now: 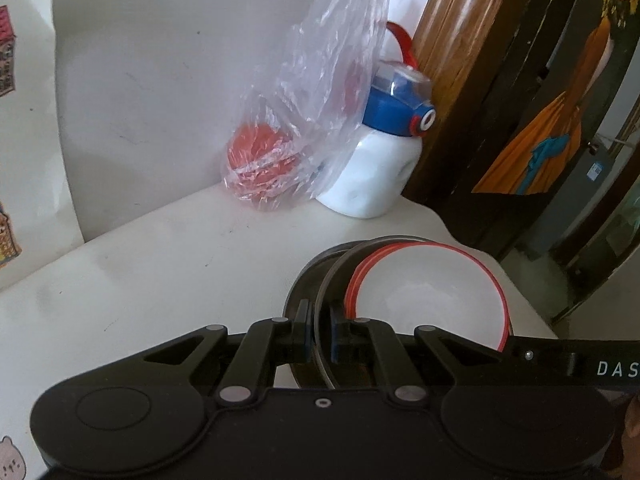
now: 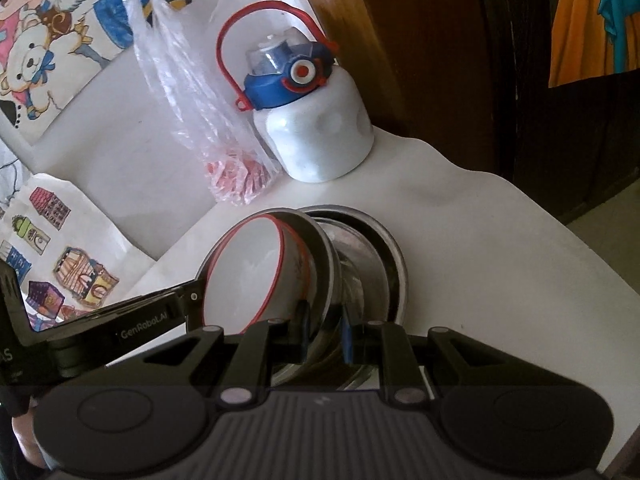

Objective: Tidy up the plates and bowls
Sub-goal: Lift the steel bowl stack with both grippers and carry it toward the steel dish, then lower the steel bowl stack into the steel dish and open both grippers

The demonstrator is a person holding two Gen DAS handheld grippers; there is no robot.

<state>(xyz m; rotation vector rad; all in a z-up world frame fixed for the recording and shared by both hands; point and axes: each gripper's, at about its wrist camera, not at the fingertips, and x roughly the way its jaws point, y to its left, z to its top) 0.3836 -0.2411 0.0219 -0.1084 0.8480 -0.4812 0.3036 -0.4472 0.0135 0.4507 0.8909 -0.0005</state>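
Near the right edge of a white table [image 1: 160, 264], a stack of dishes is held up between two grippers; the left gripper [image 1: 320, 330] is clenched on the thin rim of a steel plate [image 1: 334, 280], one finger on each face; nested in that plate are white bowls [image 1: 432, 292] with red rims, tilted so their open side faces right in the left wrist view; behind the plate sits a second steel dish, only its dark edge visible. In the right wrist view, the right gripper [image 2: 325, 332] is closed on the rim of a steel bowl [image 2: 360, 260], with the plate [image 2: 320, 252] and white bowls [image 2: 244, 272] leaning against it on the left; the left gripper's arm reaches in from the left edge. At the table's back edge, against the wall, stands a white bottle [image 2: 316, 136] with a blue lid and red handle; just beside it lies a clear bag [image 1: 304, 120] holding something red.
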